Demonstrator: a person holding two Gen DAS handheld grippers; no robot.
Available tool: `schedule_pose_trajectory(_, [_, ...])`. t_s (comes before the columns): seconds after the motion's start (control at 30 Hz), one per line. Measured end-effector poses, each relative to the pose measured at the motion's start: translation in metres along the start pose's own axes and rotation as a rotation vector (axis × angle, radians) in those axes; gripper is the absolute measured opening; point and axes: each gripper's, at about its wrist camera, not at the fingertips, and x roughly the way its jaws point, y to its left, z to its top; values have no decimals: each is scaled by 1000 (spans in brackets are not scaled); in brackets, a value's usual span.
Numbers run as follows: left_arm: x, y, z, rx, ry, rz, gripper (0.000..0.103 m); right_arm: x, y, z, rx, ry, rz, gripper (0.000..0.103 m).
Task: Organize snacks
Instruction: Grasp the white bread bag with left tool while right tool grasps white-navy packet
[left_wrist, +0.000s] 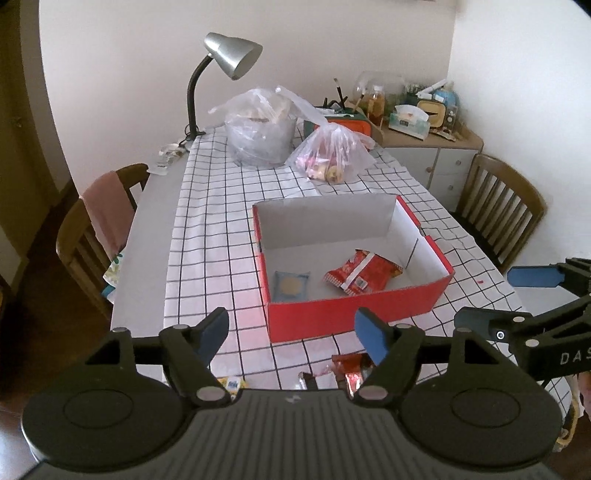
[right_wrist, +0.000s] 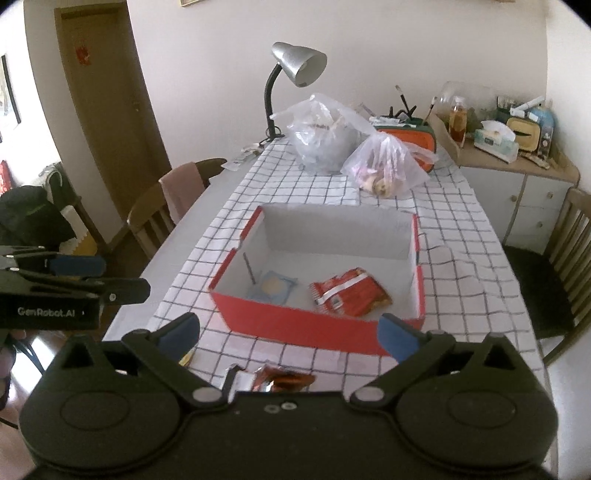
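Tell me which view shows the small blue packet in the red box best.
The left wrist view. There the blue packet lies fully visible and sharp on the floor of the red box, left of the red snack bag. In the right wrist view the packet is blurred, and the box's near wall hides its lower edge.

Colours, table scene
Red box (left_wrist: 354, 314), white inside; red-and-white snack packet (left_wrist: 360, 273); pale blue packet (left_wrist: 290, 285); white cloth (left_wrist: 218, 221), black grid; silver lamp (left_wrist: 232, 55).

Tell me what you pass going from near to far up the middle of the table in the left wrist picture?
Loose snack wrappers → red box → small plastic bag → big plastic bag → lamp.
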Motion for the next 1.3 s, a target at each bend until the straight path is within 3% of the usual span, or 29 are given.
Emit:
schedule_pose_trajectory(0.27, [-2, 25, -32, -65, 32, -32, 83, -2, 10, -33, 41, 7, 5, 103])
schedule_pose_trajectory(0.6, [21, 46, -73, -107, 119, -15, 83, 27, 0, -88, 95, 116, -65, 103])
schedule_pose_trajectory(1.0, [83, 60, -110, -123, 285, -12, 83, 70, -3, -138, 64, 259, -90, 101])
schedule_pose_trajectory(1.3, [121, 75, -127, -159, 398, -74, 83, 92, -2, -160, 46, 340, -84, 100])
